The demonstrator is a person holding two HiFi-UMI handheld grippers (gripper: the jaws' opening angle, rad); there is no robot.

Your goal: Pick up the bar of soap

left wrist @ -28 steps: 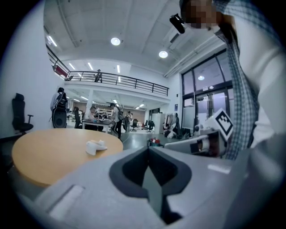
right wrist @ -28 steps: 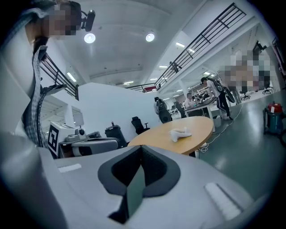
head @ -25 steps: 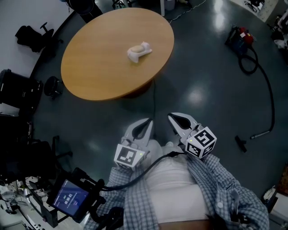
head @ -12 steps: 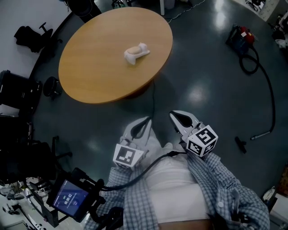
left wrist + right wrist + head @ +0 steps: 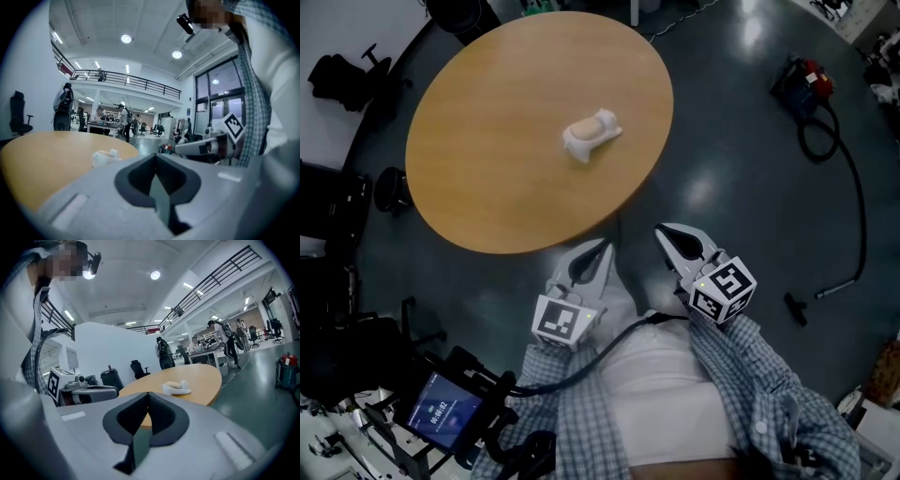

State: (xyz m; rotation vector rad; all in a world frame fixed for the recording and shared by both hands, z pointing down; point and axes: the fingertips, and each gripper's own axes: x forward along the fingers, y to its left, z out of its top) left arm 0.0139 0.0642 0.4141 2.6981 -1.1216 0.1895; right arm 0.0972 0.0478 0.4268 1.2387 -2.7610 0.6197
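floor: dark grey glossy floor [image 5: 731, 141], reflects the ceiling lights.
surface: round tan wooden surface [image 5: 487, 169], smooth, matte, bare apart from the soap set.
left gripper: grey plastic left gripper [image 5: 600, 251], fingers pressed together, nothing between them, well short of the surface edge.
right gripper: grey plastic right gripper [image 5: 667, 234], fingers also together and empty, beside the left one.
holder: white lumpy holder [image 5: 584, 148] under the soap; dish or cloth, can't tell.
soap: tan oval bar of soap [image 5: 587, 127], lies on the holder right of the surface's centre, well apart from both grippers.
handling (judgement): light, stiff, rounded, likely slick; can squirt out of a hard pinch.
grip (judgement): take it across the short width at mid-length, fingers opened wider than the bar, moderate squeeze; the holder may lift with it.
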